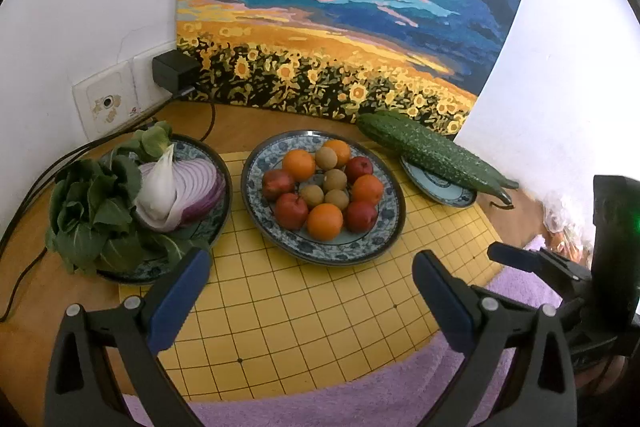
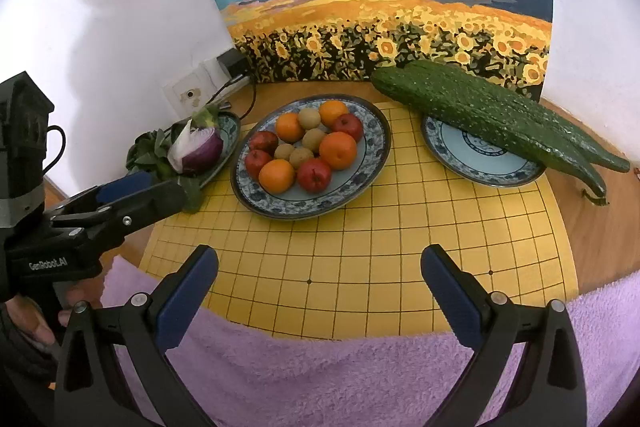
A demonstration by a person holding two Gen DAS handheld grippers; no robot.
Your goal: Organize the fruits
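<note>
A blue-patterned plate (image 1: pixel 384 235) (image 2: pixel 368 171) in the middle of the yellow grid mat holds several oranges (image 1: pixel 325 221) (image 2: pixel 338 149), red apples (image 1: pixel 291 211) (image 2: pixel 314 175) and small brown fruits (image 1: pixel 335 180) (image 2: pixel 314 140). My left gripper (image 1: pixel 316 275) hovers open in front of that plate, nothing between its blue pads (image 1: pixel 176 303). My right gripper (image 2: pixel 320 267) is open too, over the mat's near part, empty. In the right wrist view the left gripper (image 2: pixel 128 195) shows at the left, held by a hand.
A left plate (image 1: pixel 208 227) (image 2: pixel 232 125) carries leafy greens and a halved red onion (image 1: pixel 188 193) (image 2: pixel 200 147). Two bumpy green gourds (image 1: pixel 436 157) (image 2: pixel 492 115) lie across a small plate (image 2: pixel 480 163) at the right. A purple towel (image 2: pixel 360 379) covers the near edge. A painting leans on the wall; cables run at left.
</note>
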